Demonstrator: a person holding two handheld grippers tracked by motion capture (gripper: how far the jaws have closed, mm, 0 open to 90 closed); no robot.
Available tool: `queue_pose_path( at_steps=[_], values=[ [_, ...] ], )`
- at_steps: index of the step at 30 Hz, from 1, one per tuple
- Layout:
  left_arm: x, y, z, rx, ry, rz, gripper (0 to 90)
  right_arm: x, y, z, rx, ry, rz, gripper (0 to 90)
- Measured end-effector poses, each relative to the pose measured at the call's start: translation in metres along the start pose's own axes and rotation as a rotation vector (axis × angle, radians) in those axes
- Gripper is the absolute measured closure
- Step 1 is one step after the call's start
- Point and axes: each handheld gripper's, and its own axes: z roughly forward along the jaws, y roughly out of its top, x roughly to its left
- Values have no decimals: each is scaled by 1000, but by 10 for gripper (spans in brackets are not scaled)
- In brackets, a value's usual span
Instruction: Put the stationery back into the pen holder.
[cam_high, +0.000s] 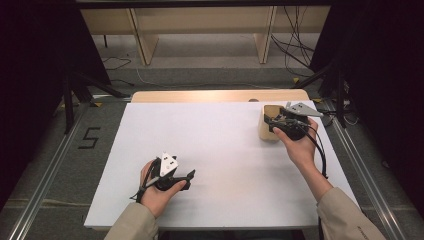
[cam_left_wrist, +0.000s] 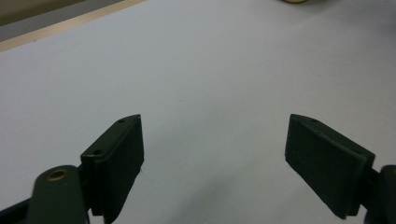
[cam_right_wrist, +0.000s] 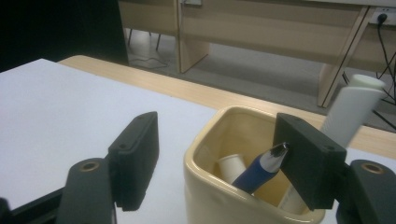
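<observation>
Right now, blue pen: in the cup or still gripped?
In the cup. The blue pen leans inside it, tip up, and the right gripper stands open with its pads off the pen.

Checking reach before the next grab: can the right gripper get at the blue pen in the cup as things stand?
Probably yes. The right gripper is open right over the cup, and the blue pen leans up beside its right jaw. The white pen stands behind that jaw and may crowd it.

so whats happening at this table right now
A person is putting pens into a cream cup at the far right of the white table. The right tool is open over the cup, a blue pen leaning inside against one jaw, not gripped. The left tool rests open over bare table.
</observation>
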Motion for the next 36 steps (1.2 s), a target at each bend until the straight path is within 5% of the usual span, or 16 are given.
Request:
queue_pose_path(
  at_steps=[36],
  values=[
    [0,0,0,-2,4,0,195,-6,-8,-33,-10,26,-23,248]
  ],
)
